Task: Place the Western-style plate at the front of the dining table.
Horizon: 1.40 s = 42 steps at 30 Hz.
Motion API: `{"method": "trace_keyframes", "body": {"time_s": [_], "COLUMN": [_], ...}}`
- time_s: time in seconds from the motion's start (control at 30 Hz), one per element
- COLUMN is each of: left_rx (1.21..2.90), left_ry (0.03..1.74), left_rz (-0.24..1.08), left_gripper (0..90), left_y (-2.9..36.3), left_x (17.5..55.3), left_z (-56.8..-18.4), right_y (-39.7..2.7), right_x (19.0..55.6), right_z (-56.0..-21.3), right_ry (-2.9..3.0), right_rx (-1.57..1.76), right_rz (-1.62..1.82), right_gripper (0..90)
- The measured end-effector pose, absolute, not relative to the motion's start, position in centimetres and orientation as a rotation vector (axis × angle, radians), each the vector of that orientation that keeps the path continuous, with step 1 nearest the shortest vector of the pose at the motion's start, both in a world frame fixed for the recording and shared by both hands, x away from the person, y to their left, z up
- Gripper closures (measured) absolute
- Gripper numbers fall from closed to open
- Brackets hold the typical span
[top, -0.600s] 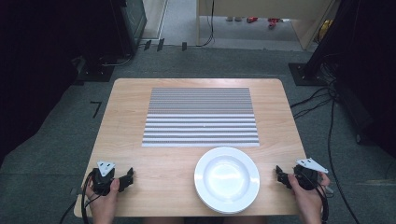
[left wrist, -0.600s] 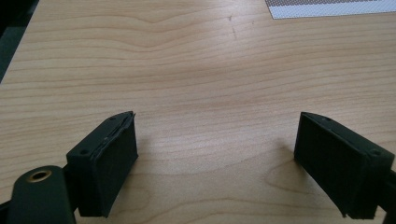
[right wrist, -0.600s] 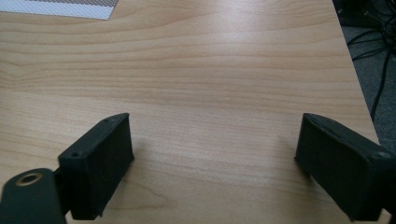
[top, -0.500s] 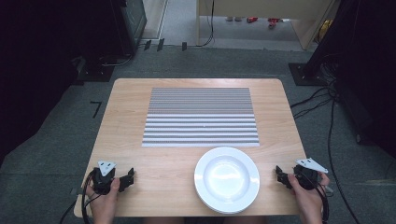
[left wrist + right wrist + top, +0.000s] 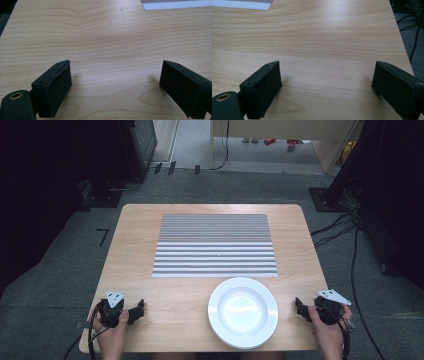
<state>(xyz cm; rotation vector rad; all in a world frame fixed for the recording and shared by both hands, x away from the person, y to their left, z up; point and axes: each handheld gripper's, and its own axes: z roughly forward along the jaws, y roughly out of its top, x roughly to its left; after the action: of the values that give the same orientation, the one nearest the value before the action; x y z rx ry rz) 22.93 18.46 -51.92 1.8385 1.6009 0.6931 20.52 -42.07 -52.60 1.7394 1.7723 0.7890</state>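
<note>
While both tools sit idle at the near edge of the counter [image 5: 135, 250], nothing is gripped yet. Left tool [image 5: 140, 308]: jaws wide apart, bare wood between them in the left gripper view, pointed inward along the near edge. Striped mat [image 5: 215, 245] lies flat mid-counter, beyond the plate and apart from it.

Plate [image 5: 243, 311] sits near the front edge, right of centre, between the two tools and closer to the right one, touching neither. White, glossy, with a shallow well and a broad raised rim; it may be a stack, as a second edge seems to show at the front, but I can't confirm that.

Handling guess: ceramic, so rigid, fairly heavy, slick glaze, chips if dropped. Grab the rim, one pad over and one under, at the side nearest the right tool [image 5: 297, 304], whose jaws are also spread and empty. Pinch firmly, lift level.
</note>
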Motion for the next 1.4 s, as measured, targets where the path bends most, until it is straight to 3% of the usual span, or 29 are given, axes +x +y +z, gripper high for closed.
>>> {"method": "trace_keyframes", "body": {"time_s": [0.3,1.03,1.4], "left_rx": [1.730,1.792,1.854], "left_ry": [1.623,1.463,1.339], "left_rz": [0.617,0.569,0.538], "left_gripper": [9.9,9.9,9.9], "left_y": [18.5,13.4,8.7], "left_x": [23.1,23.8,25.7], "left_z": [-51.5,-49.4,-48.6], "right_y": [-42.0,-40.6,-40.8], "right_x": [20.6,20.3,21.1], "right_z": [-52.5,-49.8,-48.8], "right_ry": [1.724,1.703,1.695], "right_rx": [1.789,1.781,1.763], "right_rz": [0.788,0.935,0.979], "right_gripper": [7.3,7.6,7.6]}}
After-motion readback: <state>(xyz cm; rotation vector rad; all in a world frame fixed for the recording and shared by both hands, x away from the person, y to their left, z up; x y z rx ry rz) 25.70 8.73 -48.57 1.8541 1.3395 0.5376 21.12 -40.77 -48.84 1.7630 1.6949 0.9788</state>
